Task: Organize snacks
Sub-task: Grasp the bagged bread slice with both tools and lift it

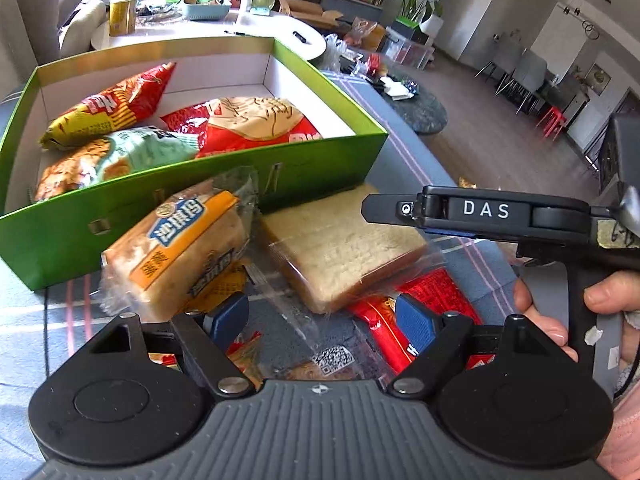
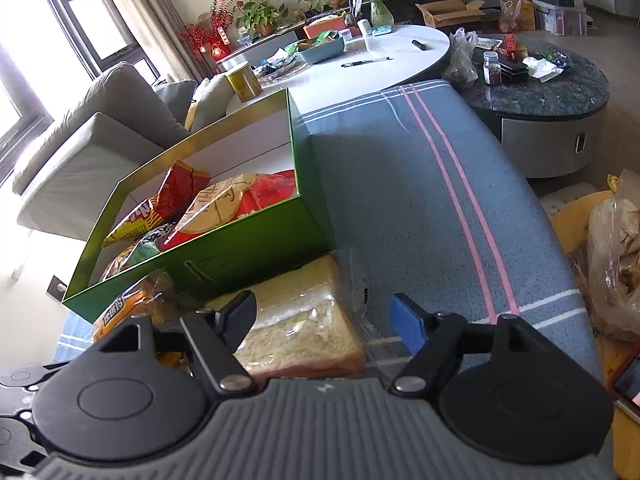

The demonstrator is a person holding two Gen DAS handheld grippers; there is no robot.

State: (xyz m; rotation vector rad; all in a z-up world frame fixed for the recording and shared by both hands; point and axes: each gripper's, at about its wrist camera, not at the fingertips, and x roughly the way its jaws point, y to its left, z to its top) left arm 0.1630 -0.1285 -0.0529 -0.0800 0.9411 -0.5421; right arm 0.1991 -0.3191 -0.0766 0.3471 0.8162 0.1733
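Both grippers were spread wide and holding nothing: the left gripper (image 1: 320,316) hung over loose packets just in front of the green box (image 1: 200,216), and the right gripper (image 2: 324,320) hovered over the wrapped bread slices (image 2: 304,328). An orange-labelled bread pack (image 1: 180,248) leaned against the box's front wall, and three snack bags (image 1: 120,128) were already inside.

Both grippers have ribbed grey bodies, black round-based finger arms with silver screws, and blue pads. The right gripper (image 1: 472,210) carries a white "DAS" marking; a pink sleeve (image 1: 624,432) covers the wrist.
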